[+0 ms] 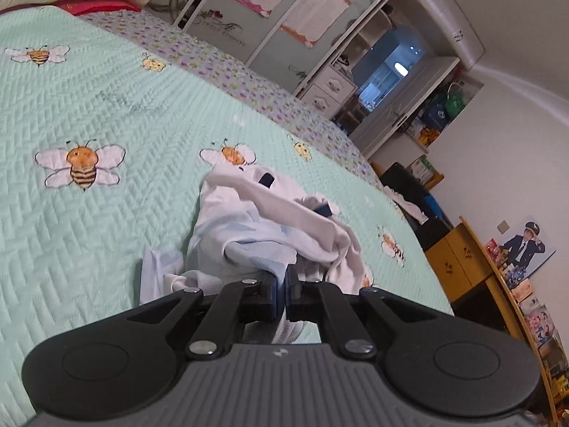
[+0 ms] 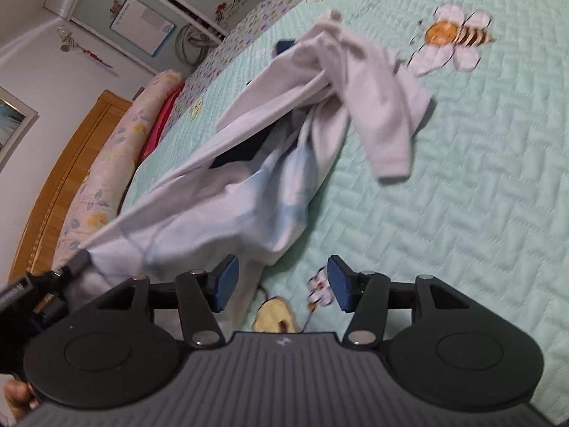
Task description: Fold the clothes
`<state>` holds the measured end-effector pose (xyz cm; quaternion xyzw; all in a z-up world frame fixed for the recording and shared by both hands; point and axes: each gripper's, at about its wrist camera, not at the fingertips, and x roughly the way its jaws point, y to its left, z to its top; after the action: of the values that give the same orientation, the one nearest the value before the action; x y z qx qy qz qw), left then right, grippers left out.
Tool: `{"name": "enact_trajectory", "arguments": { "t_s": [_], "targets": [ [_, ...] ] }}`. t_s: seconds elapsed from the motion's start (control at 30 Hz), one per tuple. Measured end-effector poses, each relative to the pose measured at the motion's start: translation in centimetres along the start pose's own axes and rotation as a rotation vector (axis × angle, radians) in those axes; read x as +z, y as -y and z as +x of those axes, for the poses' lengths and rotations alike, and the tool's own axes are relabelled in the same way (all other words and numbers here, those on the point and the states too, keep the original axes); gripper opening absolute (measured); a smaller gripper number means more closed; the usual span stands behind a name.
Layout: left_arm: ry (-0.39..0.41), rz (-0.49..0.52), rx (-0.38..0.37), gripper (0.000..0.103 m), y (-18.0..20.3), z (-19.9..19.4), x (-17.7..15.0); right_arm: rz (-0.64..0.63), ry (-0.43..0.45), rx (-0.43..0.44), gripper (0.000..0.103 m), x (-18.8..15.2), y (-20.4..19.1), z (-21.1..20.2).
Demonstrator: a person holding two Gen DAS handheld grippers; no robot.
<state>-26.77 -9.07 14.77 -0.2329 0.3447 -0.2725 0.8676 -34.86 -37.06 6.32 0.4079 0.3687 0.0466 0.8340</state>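
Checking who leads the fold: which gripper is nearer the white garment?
Left. The left gripper has its jaws shut on the white garment; the right gripper hangs open beside it.

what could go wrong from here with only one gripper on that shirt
The left gripper is shut on just a small edge of the crumpled white garment, so the thin fabric may slip out if pulled. The right gripper is open and holds nothing, so lifting now would probably leave the sleeve tangled and dragging across the bee-print quilt, bunching the garment further instead of spreading it flat.
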Motion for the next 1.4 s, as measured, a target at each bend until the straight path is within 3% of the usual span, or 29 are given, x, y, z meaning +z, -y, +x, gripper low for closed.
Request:
{"name": "enact_trajectory", "arguments": {
  "t_s": [0.1, 0.2, 0.27, 0.33, 0.4, 0.47, 0.57, 0.6, 0.73, 0.8, 0.83, 1.0, 1.2, 1.23, 1.27, 1.3, 1.4],
  "targets": [
    [-0.007, -0.004, -0.036, 0.003, 1.0, 0.3, -0.1, 0.004, -0.036, 0.077, 0.056, -0.6, -1.4, 0.5],
    [0.005, 0.037, -0.129, 0.003, 4.0, 0.5, 0.3, -0.001, -0.019, 0.102, 0.056, -1.1, -2.8, 0.0],
    [0.027, 0.084, -0.187, 0.003, 6.2, 0.2, 0.5, 0.006, 0.015, 0.076, 0.056, -1.0, -2.8, -0.8],
    [0.043, 0.104, -0.173, 0.003, 6.6, 0.2, 0.6, 0.021, 0.044, 0.046, 0.056, -0.8, -2.5, -1.6],
    [0.062, 0.106, -0.063, 0.003, 5.2, 0.1, 0.2, 0.04, 0.068, 0.015, 0.056, -0.6, -1.9, -2.3],
    [0.06, 0.087, 0.102, 0.003, 2.1, 0.1, -0.5, 0.062, 0.088, -0.003, 0.057, -0.6, -1.2, -2.9],
    [-0.062, 0.008, 0.303, 0.004, -3.7, 0.8, -1.5, 0.067, 0.104, -0.041, 0.057, -0.3, -0.2, -2.9],
    [-0.104, -0.01, 0.35, 0.004, -5.3, 0.9, -1.8, 0.064, 0.11, -0.061, 0.057, 0.0, 0.0, -2.7],
    [-0.113, 0.032, 0.393, 0.012, -7.3, -0.8, -1.7, 0.028, 0.194, -0.172, 0.057, 2.6, 1.5, -2.1],
    [-0.093, 0.028, 0.358, 0.034, -6.8, -0.5, -1.1, 0.025, 0.254, -0.222, 0.059, 4.6, 2.4, -1.7],
    [-0.082, 0.026, 0.341, 0.037, -6.5, -0.3, -0.8, 0.029, 0.278, -0.242, 0.062, 5.7, 2.8, -1.4],
    [-0.033, 0.017, 0.254, 0.039, -5.2, 0.6, 0.8, -0.016, 0.324, -0.351, 0.064, 10.6, 3.5, 2.5],
    [-0.094, -0.019, 0.186, 0.039, -5.5, 4.1, -0.2, -0.103, 0.244, -0.438, 0.064, 13.5, 4.4, 7.8],
    [-0.101, -0.025, 0.179, 0.039, -5.8, 4.2, -0.3, -0.112, 0.239, -0.444, 0.054, 13.5, 4.2, 8.1],
    [-0.104, -0.038, 0.172, 0.039, -6.2, 4.3, -0.4, -0.121, 0.233, -0.45, 0.023, 13.4, 4.0, 8.5],
    [-0.103, -0.051, 0.159, 0.039, -6.6, 4.2, -0.5, -0.114, 0.226, -0.426, 0.005, 13.4, 3.3, 8.4],
    [-0.099, -0.072, 0.124, 0.039, -7.6, 3.8, -0.8, -0.112, 0.235, -0.307, 0.004, 13.6, -0.6, 8.0]
  ]
}}
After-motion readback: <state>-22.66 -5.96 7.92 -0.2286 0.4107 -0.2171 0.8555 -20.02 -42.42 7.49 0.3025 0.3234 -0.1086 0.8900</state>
